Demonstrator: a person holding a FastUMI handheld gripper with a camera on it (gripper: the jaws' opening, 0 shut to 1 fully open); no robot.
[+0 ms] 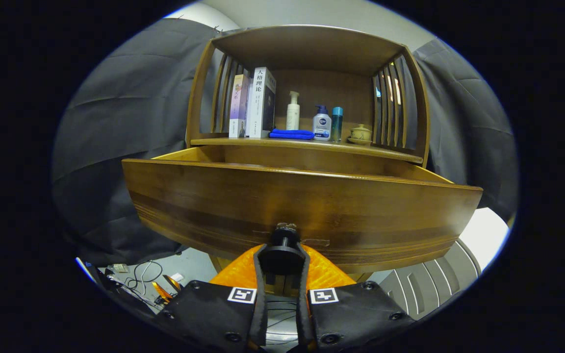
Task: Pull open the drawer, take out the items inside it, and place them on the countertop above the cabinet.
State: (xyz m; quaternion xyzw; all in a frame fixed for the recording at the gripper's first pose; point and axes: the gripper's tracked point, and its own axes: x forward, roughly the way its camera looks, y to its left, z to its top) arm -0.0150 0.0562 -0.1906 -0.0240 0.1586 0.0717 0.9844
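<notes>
The hand-held gripper (pixel 282 255) pinches the dark knob (pixel 283 240) at the middle of the drawer (pixel 302 206) front, and the drawer stands pulled well out under the surface (pixel 307 145). The opening step looks about done; next it must let go and reach inside, though the contents are hidden. Left to right on the surface: two books (pixel 254 104), one blue cloth (pixel 291 134), three bottles (pixel 321 123), one lidded cup (pixel 361 133).

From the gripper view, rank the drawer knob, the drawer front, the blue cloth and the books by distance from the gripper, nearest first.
1. Drawer knob: between the fingers of the gripper, which is shut on it.
2. Drawer front: just beyond the knob, pulled out.
3. Blue cloth and books: both on the countertop beyond the drawer, books left of the cloth; too close to call.
</notes>
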